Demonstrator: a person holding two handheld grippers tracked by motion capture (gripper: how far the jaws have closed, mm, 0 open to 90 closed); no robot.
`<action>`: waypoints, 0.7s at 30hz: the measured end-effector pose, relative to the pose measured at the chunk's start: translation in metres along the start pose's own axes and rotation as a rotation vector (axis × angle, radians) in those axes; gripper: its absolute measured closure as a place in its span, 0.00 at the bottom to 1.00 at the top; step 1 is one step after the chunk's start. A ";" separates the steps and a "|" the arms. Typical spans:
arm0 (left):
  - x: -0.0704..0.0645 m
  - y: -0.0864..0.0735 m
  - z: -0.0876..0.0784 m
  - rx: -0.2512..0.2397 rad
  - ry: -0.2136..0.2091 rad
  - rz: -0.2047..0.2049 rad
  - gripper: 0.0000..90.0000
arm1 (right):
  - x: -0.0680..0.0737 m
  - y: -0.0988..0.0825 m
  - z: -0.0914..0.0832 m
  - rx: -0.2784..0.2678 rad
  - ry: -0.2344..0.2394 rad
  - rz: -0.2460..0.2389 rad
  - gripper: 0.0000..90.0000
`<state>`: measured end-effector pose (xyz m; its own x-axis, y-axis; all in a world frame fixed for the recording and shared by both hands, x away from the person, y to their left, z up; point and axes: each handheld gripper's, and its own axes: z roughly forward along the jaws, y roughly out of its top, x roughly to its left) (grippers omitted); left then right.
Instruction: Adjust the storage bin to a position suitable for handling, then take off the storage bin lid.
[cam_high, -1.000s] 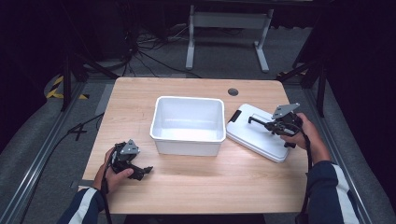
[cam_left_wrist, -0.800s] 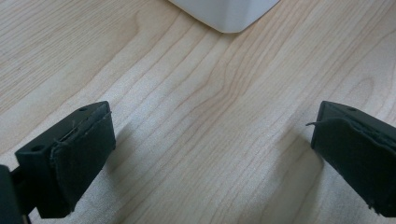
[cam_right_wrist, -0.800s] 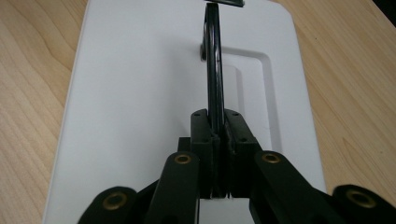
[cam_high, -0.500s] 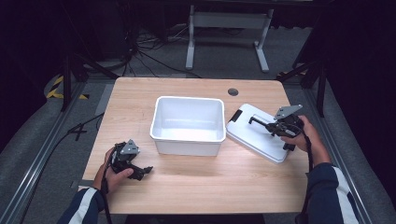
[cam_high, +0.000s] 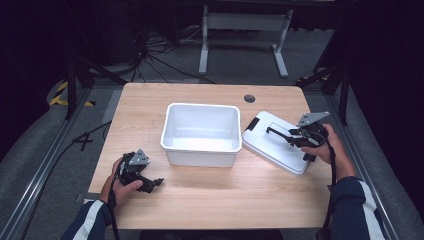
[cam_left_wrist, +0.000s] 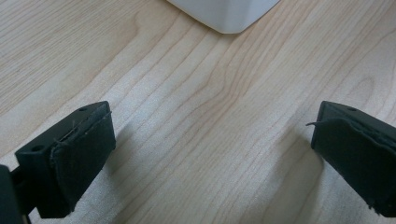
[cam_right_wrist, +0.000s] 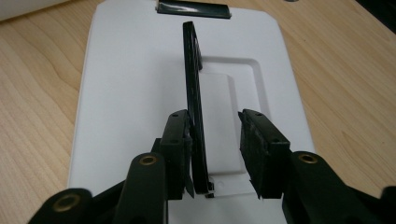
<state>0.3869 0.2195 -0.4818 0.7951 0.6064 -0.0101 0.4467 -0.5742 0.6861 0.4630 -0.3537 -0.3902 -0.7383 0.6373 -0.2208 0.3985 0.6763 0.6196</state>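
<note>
Two hand-held grippers, one lid handle to lift.
Your right hand-held gripper (cam_right_wrist: 215, 156) straddles the lid's (cam_high: 275, 142) raised black handle (cam_right_wrist: 194, 100) near the table's (cam_high: 225, 195) right edge, jaws not yet clenched; your left hand-held gripper (cam_left_wrist: 212, 154) idles released beside the bin (cam_high: 201, 134).

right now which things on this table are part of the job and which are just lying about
In the job, judging by where the tongs are:
- right tongs, open, straddling the raised black handle
- white lid lying flat beside the bin
- white bin, open, nothing inside

Just there:
- left tongs, open over bare table
- round table hole
</note>
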 end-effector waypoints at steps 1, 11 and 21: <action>0.000 0.000 0.000 0.000 0.000 0.000 0.00 | 0.000 0.000 -0.001 -0.004 0.002 0.007 0.68; 0.000 0.000 0.000 0.000 0.000 0.000 0.00 | 0.004 0.000 -0.015 -0.064 0.019 0.030 0.56; 0.000 0.000 0.000 0.000 -0.001 -0.001 0.00 | 0.014 0.004 -0.019 -0.069 0.010 0.019 0.54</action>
<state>0.3867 0.2196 -0.4818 0.7950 0.6065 -0.0110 0.4474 -0.5739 0.6859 0.4438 -0.3492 -0.3760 -0.7364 0.6461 -0.2008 0.3746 0.6365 0.6742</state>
